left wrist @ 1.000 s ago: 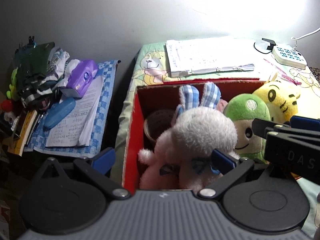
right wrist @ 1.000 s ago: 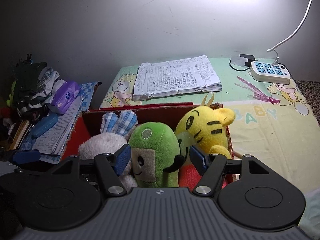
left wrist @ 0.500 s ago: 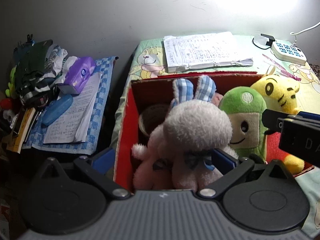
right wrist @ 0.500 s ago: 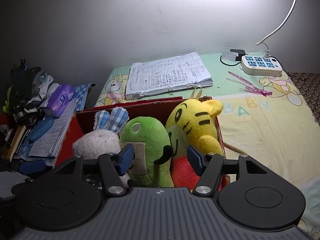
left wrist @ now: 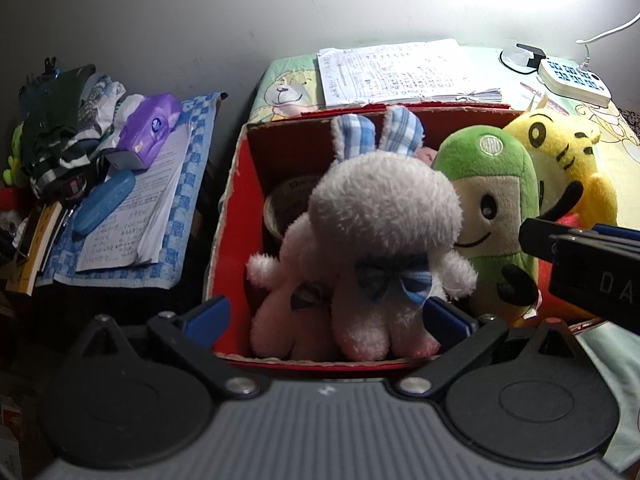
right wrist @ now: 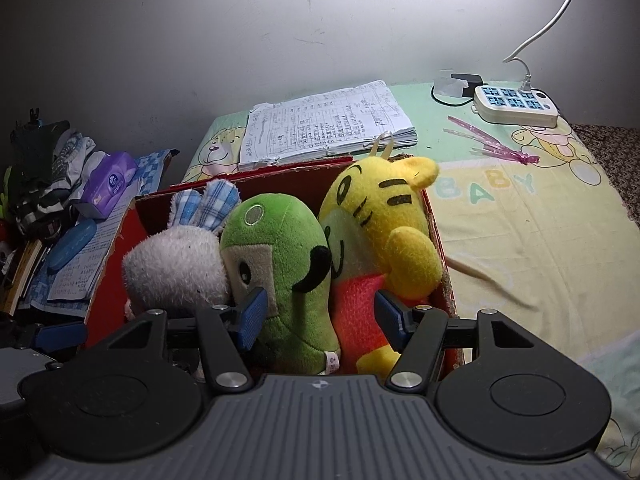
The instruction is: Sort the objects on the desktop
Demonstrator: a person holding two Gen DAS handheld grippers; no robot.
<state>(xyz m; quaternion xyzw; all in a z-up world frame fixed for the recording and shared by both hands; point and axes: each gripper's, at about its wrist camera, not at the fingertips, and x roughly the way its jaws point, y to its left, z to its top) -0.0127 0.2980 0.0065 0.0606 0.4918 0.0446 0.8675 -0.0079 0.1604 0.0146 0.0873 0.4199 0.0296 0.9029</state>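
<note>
The left gripper [left wrist: 324, 314] and right gripper [right wrist: 318, 320] hang wide open and empty low in their frames, apparently since the white rabbit [left wrist: 380, 248], green plush [right wrist: 280, 276] and yellow tiger [right wrist: 384, 240] already stand packed mid-frame in the red box [left wrist: 228, 248].

A home, likely a child's room: ahead of the jaws, plush toys [right wrist: 280, 264] fill a red box [left wrist: 240, 216] on a cartoon-bear "BABY" cloth [right wrist: 520, 208], with handwritten notebooks [right wrist: 324, 128] and a power strip [right wrist: 516, 106] beyond.
</note>
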